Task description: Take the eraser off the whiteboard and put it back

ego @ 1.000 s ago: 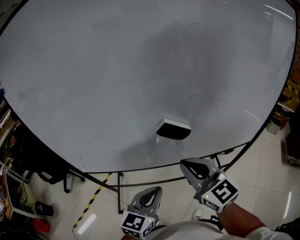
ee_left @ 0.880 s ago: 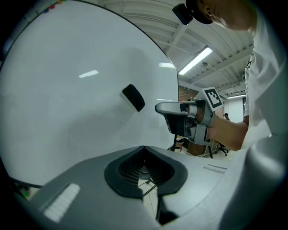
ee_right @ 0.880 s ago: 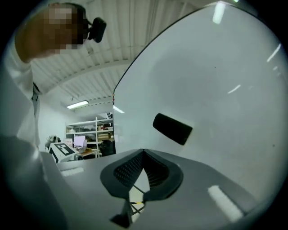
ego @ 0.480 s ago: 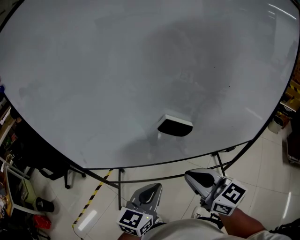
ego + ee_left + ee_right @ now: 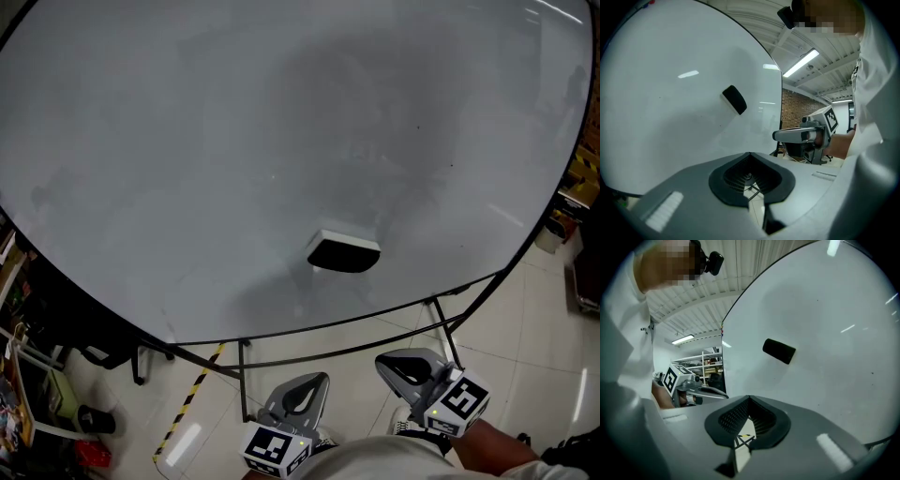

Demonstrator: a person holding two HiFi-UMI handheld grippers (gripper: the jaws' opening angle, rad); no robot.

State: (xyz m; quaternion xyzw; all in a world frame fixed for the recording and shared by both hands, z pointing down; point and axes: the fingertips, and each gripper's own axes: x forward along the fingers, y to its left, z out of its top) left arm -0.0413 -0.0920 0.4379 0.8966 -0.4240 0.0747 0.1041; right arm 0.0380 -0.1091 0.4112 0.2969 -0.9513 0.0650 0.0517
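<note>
Looks either unstarted or already finished, with eraser point(image 5: 345, 253) on whiteboard point(image 5: 187, 141) and left gripper point(image 5: 298, 392) and right gripper point(image 5: 409, 367) well below it, jaws clenched empty.

The right gripper point(image 5: 749, 399) has its jaws together with nothing between them. Ahead, above and slightly right, the black eraser point(image 5: 778, 351) sits on the whiteboard point(image 5: 834, 305). The left gripper point(image 5: 712, 392) shows to its left.

Whiteboard point(image 5: 187, 141) upright on black frame legs point(image 5: 242, 370), over pale tiled floor point(image 5: 525, 319). Black eraser point(image 5: 344, 255) clings to board's lower middle, white edge showing. Yellow-black striped tape point(image 5: 190, 396) lies on floor beside legs.
</note>
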